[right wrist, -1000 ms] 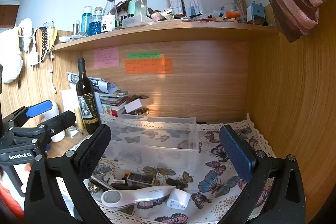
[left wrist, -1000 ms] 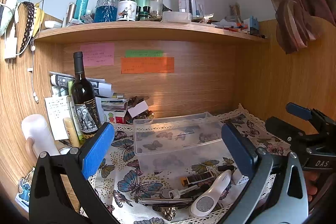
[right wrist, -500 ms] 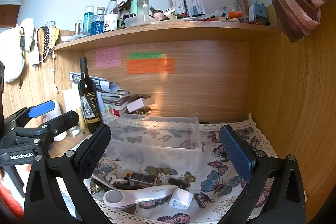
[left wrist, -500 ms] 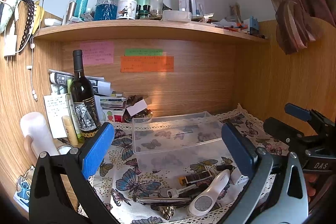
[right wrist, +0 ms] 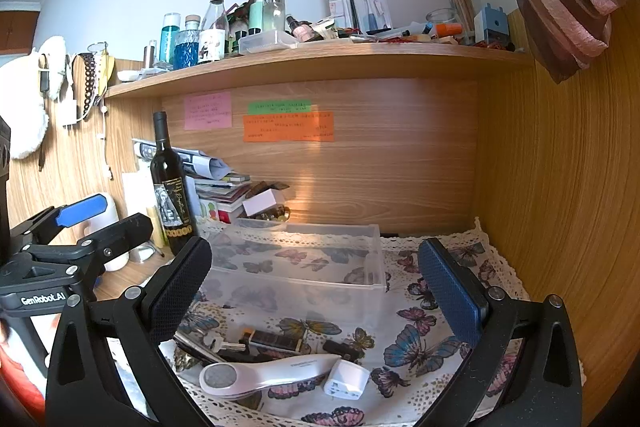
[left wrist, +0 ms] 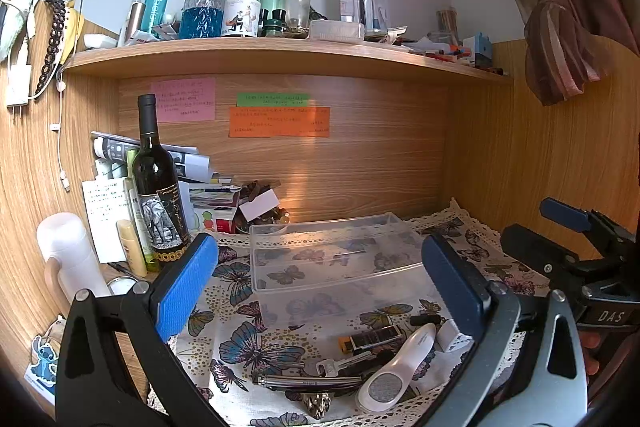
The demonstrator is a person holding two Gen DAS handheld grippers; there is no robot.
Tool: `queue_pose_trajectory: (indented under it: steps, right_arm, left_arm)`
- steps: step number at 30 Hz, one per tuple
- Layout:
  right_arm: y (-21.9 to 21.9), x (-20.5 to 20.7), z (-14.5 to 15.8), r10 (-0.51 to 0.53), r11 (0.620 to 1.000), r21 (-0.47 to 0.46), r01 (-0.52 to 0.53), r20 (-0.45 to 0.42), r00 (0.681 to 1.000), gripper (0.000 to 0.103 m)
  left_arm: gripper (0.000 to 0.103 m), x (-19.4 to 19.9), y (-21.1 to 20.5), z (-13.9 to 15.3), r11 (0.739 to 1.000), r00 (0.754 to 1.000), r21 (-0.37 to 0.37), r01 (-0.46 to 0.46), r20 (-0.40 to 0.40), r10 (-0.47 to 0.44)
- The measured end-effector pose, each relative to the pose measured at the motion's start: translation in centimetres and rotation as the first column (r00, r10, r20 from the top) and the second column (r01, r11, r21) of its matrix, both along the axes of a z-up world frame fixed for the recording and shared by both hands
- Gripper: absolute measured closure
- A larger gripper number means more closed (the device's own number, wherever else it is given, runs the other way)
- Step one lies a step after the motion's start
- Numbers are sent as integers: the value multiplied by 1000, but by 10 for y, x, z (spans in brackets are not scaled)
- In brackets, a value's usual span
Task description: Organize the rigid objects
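A clear plastic box point(left wrist: 332, 259) stands empty on the butterfly cloth; it also shows in the right wrist view point(right wrist: 298, 267). In front of it lie small items: a white foot file point(left wrist: 396, 367) point(right wrist: 264, 373), a white plug adapter point(right wrist: 346, 379) point(left wrist: 450, 337), a black-and-orange lighter point(left wrist: 370, 339) point(right wrist: 272, 339), keys point(left wrist: 332, 367) point(right wrist: 218, 343) and a metal hair clip point(left wrist: 304, 383). My left gripper point(left wrist: 320, 291) is open and empty above the items. My right gripper point(right wrist: 316, 291) is open and empty, hovering over the same pile.
A wine bottle point(left wrist: 158, 187) stands at the left beside papers, books point(left wrist: 212, 199) and a white cup point(left wrist: 68, 255). A cluttered wooden shelf point(left wrist: 280, 55) runs overhead. Wooden walls close the back and right side point(right wrist: 560, 207). Each gripper shows in the other's view.
Both grippers have drifted slightly; the view of the box and items barely shifts. Nothing was taken hold of.
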State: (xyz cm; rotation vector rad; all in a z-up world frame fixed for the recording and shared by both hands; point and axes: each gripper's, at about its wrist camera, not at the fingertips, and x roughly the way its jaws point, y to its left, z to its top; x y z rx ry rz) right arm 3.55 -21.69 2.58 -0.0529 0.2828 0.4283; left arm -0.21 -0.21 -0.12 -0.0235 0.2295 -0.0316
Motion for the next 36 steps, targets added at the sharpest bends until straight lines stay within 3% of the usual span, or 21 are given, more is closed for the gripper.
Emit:
queue_pose_trajectory:
  steps: [27,31,34,36]
  right_arm:
    - [6,-3,1,26,1000,-10,-26,10,1000,0]
    - [4,1,-4,25,1000,-11,-25,-10,1000,1]
    - [1,6,-10,33,999,-12,-33,-47,998,13]
    - [-1,11,-17,42,999,-16,-43,-83,996,15]
  left_arm:
    - [0,-1,2,0,1000,1000,-21,19,-10,-20]
    - [18,6,10,-5,999,998,-42,17,-59,-19]
    - [19,11,17,-13,998,995,-57,17,-100,-23]
    - [19,13,20,-21,999,991,-52,17,-131,-24]
